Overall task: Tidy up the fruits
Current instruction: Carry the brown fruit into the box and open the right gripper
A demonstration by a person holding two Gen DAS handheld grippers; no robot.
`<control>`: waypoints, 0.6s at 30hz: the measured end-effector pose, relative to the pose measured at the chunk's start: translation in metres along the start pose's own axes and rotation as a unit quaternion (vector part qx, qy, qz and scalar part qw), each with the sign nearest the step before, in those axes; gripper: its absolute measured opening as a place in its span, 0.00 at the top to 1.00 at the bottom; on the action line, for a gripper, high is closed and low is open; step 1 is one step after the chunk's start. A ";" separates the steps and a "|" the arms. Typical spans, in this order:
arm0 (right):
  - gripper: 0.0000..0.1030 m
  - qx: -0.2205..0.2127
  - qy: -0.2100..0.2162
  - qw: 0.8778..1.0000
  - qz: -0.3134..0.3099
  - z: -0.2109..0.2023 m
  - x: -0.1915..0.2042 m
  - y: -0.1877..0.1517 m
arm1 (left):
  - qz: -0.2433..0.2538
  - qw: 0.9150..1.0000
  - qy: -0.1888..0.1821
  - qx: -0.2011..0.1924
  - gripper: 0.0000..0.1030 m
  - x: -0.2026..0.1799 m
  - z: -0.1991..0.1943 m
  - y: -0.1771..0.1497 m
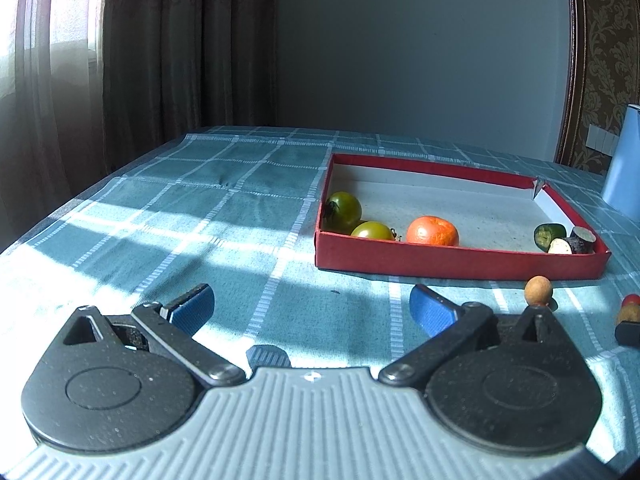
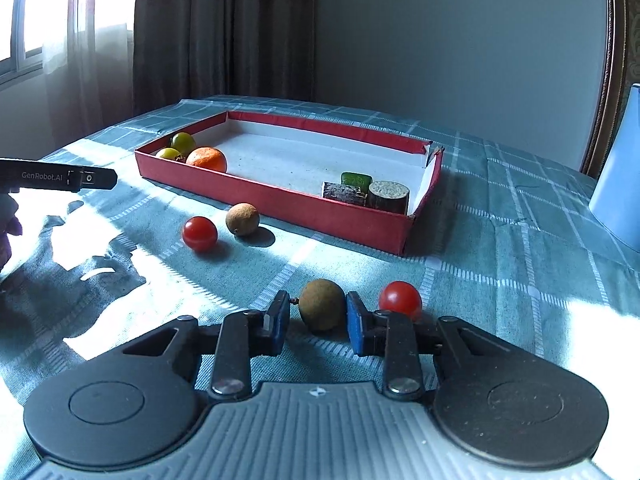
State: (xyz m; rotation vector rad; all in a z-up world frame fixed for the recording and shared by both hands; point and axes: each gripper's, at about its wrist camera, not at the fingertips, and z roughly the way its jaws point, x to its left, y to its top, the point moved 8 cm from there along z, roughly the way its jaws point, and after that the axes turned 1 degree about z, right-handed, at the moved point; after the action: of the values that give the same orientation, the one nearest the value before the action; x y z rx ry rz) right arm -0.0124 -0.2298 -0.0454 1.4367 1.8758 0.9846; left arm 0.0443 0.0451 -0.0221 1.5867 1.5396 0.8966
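The right claw [image 2: 318, 316] is straddling, not yet clenching, a round brown longan-like fruit [image 2: 321, 309] bound for the red cardboard tray [image 2: 280, 200], while the left claw [image 1: 312, 308] is hovering released.

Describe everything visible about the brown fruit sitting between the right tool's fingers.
The brown fruit is small, roundish, with a dull, rough tan-brown skin like a longan and a short stem stub toward the left pad. It rests on the checked tablecloth, between the right tool's blue pads. The right pad looks about touching it; the left stands slightly off.
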 end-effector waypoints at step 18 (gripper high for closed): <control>0.71 -0.016 -0.061 0.997 0.040 0.083 -0.065 0.096 | 0.012 1.000 0.009 0.012 0.00 -0.002 0.004 -0.003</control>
State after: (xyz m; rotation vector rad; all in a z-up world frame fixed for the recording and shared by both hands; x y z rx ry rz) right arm 0.1231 -0.2603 -0.0125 1.5278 1.7196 0.9386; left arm 0.0465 0.0428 -0.0264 1.6210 1.5512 0.9109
